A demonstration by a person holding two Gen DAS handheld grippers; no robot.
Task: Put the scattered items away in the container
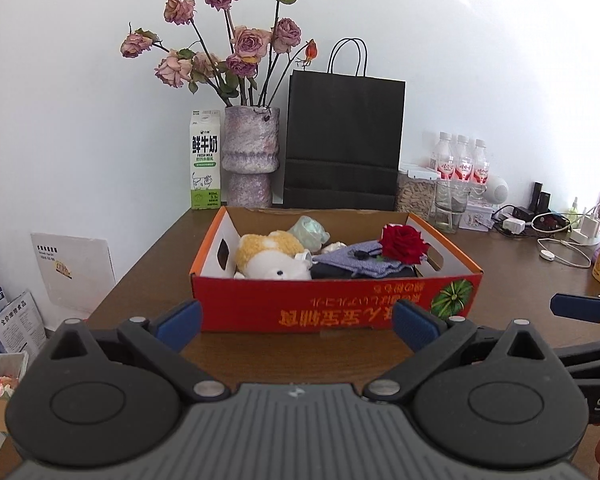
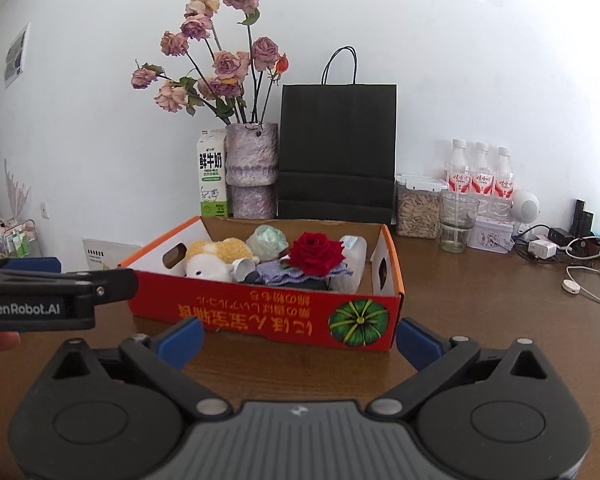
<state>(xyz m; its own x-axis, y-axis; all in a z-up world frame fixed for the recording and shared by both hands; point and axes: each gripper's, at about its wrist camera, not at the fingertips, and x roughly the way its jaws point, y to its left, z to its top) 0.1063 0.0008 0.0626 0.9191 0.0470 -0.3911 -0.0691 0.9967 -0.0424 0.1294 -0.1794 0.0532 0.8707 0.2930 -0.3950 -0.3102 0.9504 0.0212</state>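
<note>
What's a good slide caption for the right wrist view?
Open right gripper facing a red cardboard box holding a plush toy and red rose.

It looked like a home: a brown wooden table [image 1: 500,276] against a white wall held dried roses [image 1: 236,40] in a vase [image 1: 251,156], a milk carton [image 1: 205,160] and chargers [image 1: 588,228] far right.

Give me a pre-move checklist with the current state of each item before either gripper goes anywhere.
1. Left gripper open and empty: ok.
2. Right gripper open and empty: ok.
3. Red cardboard box flat on the table: ok.
4. Plush toy, red rose and knitted pouch inside the box: ok.
5. No scattered items left on the table in front of the box: ok; elsewhere, cannot tell.
</note>
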